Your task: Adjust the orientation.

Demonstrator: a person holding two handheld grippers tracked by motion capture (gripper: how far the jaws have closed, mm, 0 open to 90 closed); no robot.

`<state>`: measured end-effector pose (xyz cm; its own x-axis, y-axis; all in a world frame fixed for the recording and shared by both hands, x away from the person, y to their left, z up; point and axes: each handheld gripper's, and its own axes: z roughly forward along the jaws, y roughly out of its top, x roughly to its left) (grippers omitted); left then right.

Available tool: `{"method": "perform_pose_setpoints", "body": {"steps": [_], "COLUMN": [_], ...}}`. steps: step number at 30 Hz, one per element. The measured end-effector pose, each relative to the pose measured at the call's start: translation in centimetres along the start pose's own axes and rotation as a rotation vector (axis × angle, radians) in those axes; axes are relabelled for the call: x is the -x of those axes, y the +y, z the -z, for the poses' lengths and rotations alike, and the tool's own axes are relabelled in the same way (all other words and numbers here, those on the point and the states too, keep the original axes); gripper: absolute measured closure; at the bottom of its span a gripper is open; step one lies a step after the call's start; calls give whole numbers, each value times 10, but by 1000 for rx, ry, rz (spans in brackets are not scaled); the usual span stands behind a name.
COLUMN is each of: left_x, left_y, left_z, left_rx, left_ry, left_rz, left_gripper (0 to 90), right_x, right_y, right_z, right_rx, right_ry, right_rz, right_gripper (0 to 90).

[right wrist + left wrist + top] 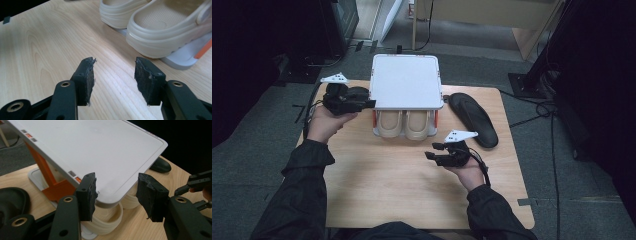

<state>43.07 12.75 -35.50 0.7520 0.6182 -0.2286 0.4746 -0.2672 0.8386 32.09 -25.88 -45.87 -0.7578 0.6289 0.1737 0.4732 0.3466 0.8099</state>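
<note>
Both claws gaping, empty: left claw (371, 103) at white rack (404, 80) far-centre on tabletop (387, 185), right claw (430, 151) near beige clogs (404, 125) beneath it—light, springy foam; pinch heel rim.

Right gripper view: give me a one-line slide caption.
Open right gripper over bare table, beige clogs ahead on the white rack base.

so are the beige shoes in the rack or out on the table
In the rack: the two beige shoes sit side by side on its white base, under the white top shelf, toes poking out front.
</note>
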Motion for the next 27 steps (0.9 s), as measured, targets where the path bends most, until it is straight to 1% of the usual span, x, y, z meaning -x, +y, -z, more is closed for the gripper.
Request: {"method": "perform_pose_setpoints", "body": {"steps": [2, 4, 6, 9, 12, 15, 16, 18, 20, 23, 25, 27], "left_x": [-2, -5, -7, -12, -20, -28, -30, -34, -38, -48, -54, -60], "left_y": [-3, -7, -12, -19, -28, -39, -43, -50, -54, -59, -64, -67], "left_z": [6, 10, 13, 16, 20, 22, 23, 23, 24, 25, 24, 22], "left_rx": [0, 0, 3, -13, -9, -12, -15, -16, -14, -18, -24, -38], "left_ry": [9, 18, 22, 39, 49, 62, 62, 74, 84, 93, 106, 105], "left_rz": [5, 19, 19, 21, 50, 61, 65, 62, 45, 85, 82, 81], "left_gripper": [508, 513, 518, 522, 537, 556, 570, 588, 601, 653, 678, 711], "right_x": [0, 2, 3, 6, 10, 12, 12, 12, 11, 10, 9, 7], "right_y": [-1, -2, -1, -1, -1, -2, -3, -4, -3, -1, 0, 1], "right_z": [4, 7, 9, 12, 16, 18, 17, 16, 14, 11, 9, 7], "right_rx": [4, 11, 17, 30, 40, 36, 34, 27, 27, 28, 23, 20], "right_ry": [8, 7, 5, -1, -2, -10, -6, -1, -2, 7, 11, 17], "right_rz": [-3, 8, 2, 0, -5, -21, -30, -28, -25, -19, -17, -15], "right_gripper": [507, 507, 502, 493, 490, 492, 504, 513, 521, 527, 531, 544]}}
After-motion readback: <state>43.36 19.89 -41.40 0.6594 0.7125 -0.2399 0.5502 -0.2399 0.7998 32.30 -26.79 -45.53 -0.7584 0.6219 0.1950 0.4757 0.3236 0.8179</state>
